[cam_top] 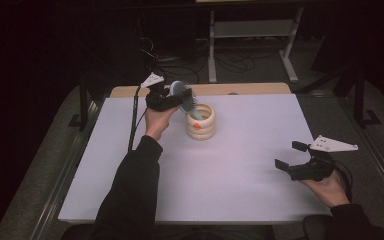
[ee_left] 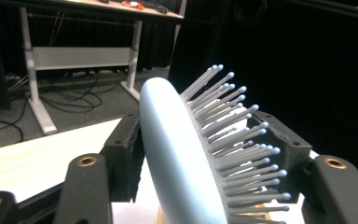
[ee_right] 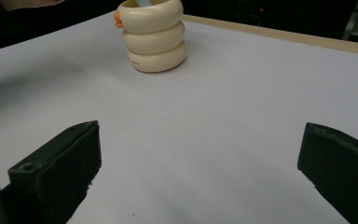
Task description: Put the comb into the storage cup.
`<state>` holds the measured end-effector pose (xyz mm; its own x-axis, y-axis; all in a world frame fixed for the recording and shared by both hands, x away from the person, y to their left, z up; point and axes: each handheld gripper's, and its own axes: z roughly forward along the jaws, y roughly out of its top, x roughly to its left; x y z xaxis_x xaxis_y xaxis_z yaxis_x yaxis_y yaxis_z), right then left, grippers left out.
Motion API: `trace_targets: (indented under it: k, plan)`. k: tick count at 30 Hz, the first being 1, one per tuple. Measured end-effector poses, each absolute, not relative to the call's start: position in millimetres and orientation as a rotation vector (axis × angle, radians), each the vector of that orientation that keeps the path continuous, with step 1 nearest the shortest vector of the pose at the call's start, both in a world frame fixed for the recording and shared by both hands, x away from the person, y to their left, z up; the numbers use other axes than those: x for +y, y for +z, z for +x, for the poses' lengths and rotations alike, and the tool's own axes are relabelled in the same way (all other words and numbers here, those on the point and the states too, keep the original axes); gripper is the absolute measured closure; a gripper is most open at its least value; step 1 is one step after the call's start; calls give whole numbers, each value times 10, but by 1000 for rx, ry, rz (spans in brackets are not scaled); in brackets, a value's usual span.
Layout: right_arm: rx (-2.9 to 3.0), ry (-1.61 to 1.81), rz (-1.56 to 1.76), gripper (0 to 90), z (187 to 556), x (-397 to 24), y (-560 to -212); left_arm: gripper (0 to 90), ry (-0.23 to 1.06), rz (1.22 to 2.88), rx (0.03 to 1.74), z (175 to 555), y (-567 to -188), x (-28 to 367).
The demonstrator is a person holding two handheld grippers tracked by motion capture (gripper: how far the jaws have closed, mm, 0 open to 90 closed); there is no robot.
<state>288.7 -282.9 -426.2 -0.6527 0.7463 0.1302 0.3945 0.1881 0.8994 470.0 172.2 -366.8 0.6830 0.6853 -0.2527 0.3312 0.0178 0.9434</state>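
A pale blue hairbrush (ee_left: 177, 158) with grey bristles stands tilted, its handle down in a cream ringed cup (cam_top: 201, 121) at the back middle of the white table cover (cam_top: 230, 175). My left gripper (cam_top: 176, 98) is at the brush head (cam_top: 182, 94), which sits between its jaws. The bristles are straight and unbent, and the pads do not seem to press, so this gripper reads as open. Near the front right, my right gripper (cam_top: 287, 155) rests low over the cover, open and holding nothing. It faces the cup (ee_right: 154, 37), and its jaws (ee_right: 200, 172) stand wide apart.
A wooden table edge (cam_top: 250, 89) runs along the back of the cover. Beyond it are a white desk frame (cam_top: 250, 30) and cables on the floor (cam_top: 230, 62). The person's dark sleeve (cam_top: 130, 190) lies across the front left.
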Motion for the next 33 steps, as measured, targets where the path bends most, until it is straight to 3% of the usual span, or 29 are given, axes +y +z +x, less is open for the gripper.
trace_targets:
  k: [3, 13, 17, 33]
  plan:
    - [2136, 1451, 1078, 0, 2886, -2829, -4267, 266, 308, 1583, 854, 4703, -3665, 1749]
    - [2139, 1444, 1076, 0, 2887, -2823, -4269, 118, 263, 1607, 848, 4683, -3667, 1863]
    - [2139, 1445, 1077, 0, 2887, -2824, -4269, 11, 271, 1653, 854, 4670, -3666, 1872]
    - [2140, 1432, 1072, 0, 2881, -2825, -4272, 0, 288, 1683, 735, 4463, -3657, 1981]
